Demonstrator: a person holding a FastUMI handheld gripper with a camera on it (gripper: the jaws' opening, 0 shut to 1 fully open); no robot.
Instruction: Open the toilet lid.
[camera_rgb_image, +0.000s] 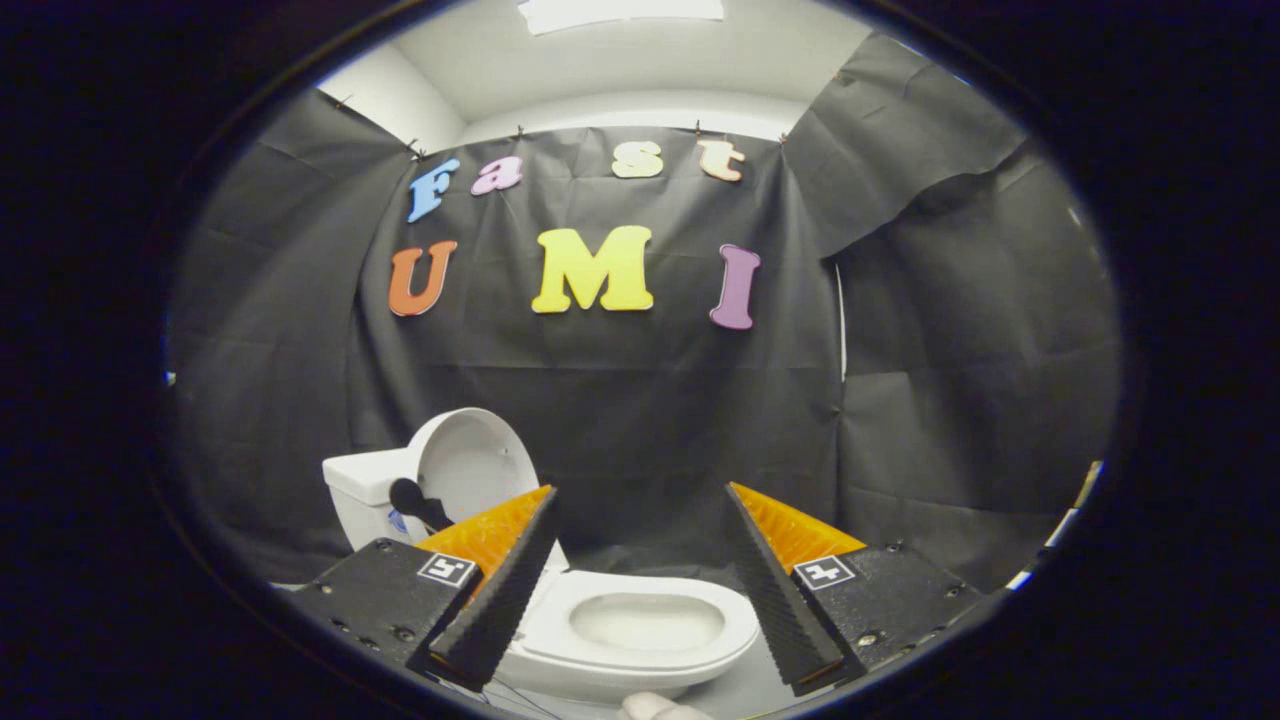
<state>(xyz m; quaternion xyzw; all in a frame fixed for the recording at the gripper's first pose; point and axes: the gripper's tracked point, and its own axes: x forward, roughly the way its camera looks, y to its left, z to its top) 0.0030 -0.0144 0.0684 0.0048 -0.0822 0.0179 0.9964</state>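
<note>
Spread wide, the gripper (640, 515) holds nothing: its two fingers stand well apart with open air between them, and neither one touches the toilet.

At the far left, the white tank (352, 478) sits against the black cloth wall (640, 410) of the booth. A dark knob-like object (408, 496) on a short stem shows just beside the tank, in front of the lid's lower part; what it is cannot be told.

Next comes the toilet lid (470, 462), standing upright and leaning back against the tank, its pale inner face turned toward the fingers. Its lower right part is hidden behind the tip of the left finger (495, 590).

Between the two fingers and a little below their tips lies the toilet bowl (640, 630), with the seat (570, 600) down around its oval opening. The bowl's left edge passes behind the left finger, and its front right edge reaches nearly to the right finger (775, 590) without any contact that can be seen.

A small pale rounded shape (655, 708) shows just in front of the bowl's front edge, between the finger bases; it is too cut off to identify.

To the right of the right finger, the floor (745, 690) is pale grey, and the black cloth wall hangs in folds beyond it.
</note>
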